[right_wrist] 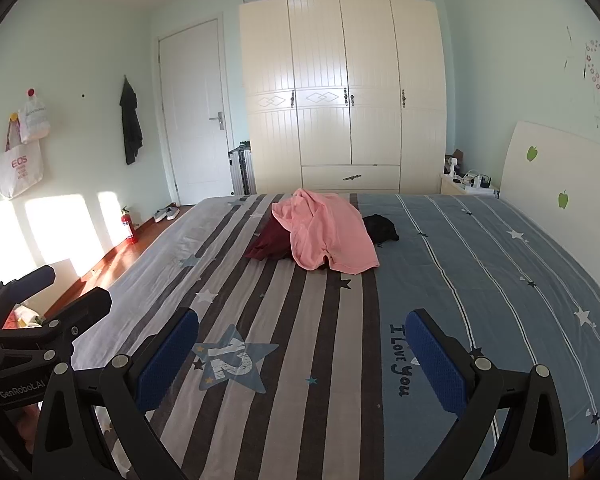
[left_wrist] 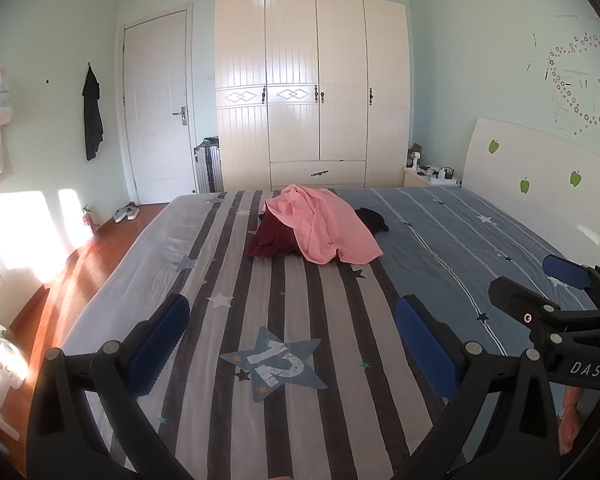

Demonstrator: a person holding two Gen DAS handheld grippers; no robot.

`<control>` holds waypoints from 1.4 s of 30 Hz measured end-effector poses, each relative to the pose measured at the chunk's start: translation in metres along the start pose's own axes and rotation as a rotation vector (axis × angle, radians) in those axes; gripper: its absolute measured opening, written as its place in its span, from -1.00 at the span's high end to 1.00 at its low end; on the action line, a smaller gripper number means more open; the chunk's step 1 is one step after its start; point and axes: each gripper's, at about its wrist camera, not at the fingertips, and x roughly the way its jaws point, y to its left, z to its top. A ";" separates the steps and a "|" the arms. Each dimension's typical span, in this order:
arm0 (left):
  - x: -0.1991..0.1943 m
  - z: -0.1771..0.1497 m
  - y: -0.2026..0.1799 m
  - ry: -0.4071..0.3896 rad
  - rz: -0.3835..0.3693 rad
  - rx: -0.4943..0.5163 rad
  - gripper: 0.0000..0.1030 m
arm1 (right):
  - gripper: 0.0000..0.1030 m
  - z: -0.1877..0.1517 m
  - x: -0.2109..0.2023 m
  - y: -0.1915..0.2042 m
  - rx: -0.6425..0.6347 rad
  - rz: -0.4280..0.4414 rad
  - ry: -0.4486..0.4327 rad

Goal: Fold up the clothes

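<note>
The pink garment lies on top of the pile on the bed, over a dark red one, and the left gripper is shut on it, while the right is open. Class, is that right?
Not quite. The left gripper is not shut on the pink garment: the left wrist view shows it open and empty, short of the pile. The rest holds: pink over the dark red garment on the bed, right gripper open.
</note>
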 end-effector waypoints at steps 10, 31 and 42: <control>-0.004 0.004 0.005 -0.002 -0.002 -0.012 -0.99 | -0.99 0.004 0.001 -0.002 0.009 0.000 -0.001; 0.000 0.004 0.006 0.003 0.004 -0.015 -0.99 | -0.99 0.004 -0.001 -0.001 -0.001 0.004 -0.001; 0.001 0.001 0.005 -0.002 0.006 -0.013 -0.99 | -0.99 0.002 0.000 0.002 0.003 0.005 -0.001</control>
